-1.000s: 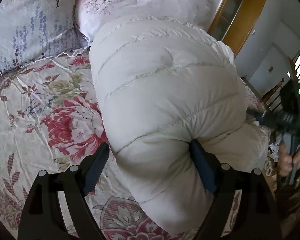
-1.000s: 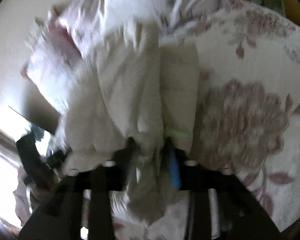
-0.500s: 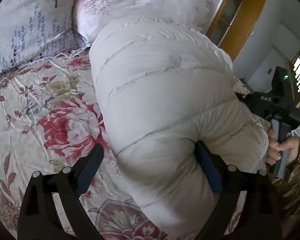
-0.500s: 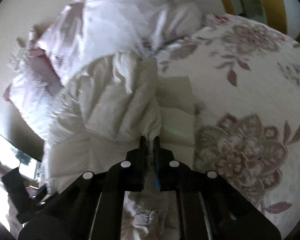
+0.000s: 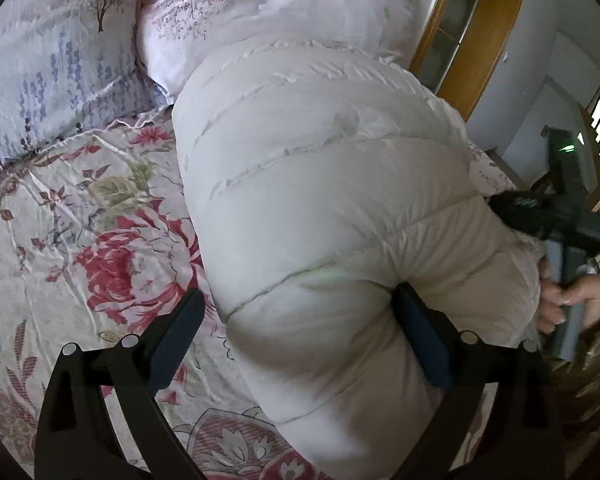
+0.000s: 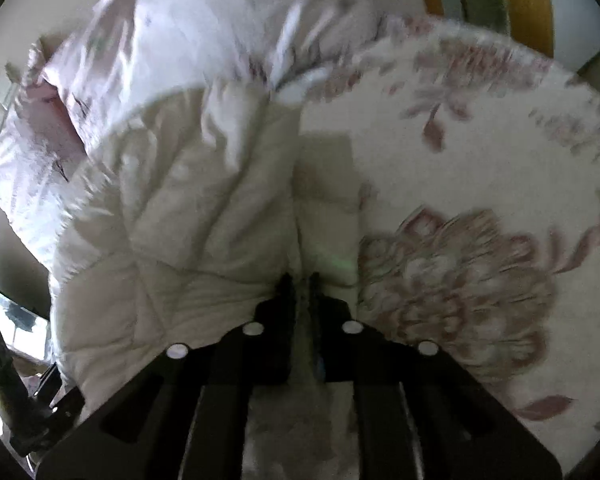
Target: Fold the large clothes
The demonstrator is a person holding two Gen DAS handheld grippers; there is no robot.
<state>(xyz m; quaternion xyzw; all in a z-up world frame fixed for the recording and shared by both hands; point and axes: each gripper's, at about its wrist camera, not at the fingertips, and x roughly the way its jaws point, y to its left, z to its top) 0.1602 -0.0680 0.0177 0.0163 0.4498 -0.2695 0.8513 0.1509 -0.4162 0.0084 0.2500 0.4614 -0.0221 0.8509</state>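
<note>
A large white quilted down jacket (image 5: 324,208) lies lengthwise on a floral bedsheet (image 5: 80,240). My left gripper (image 5: 296,312) is open wide, its fingers (image 5: 420,332) astride the jacket's near end, one on the sheet, one pressed into the padding. In the right wrist view the jacket (image 6: 188,216) fills the left half, blurred. My right gripper (image 6: 300,284) is shut on a fold at the jacket's edge. The right gripper's body and the hand holding it show in the left wrist view (image 5: 568,240) at the jacket's right side.
Two pillows lie at the head of the bed, a bluish one (image 5: 48,64) and a pink one (image 5: 268,8). A wooden cabinet (image 5: 468,40) stands beyond the bed's right side. The sheet (image 6: 460,184) lies right of the jacket.
My right gripper has closed on the jacket's edge and moved in against its side. My left gripper stays open astride the jacket's end, nearly still.
</note>
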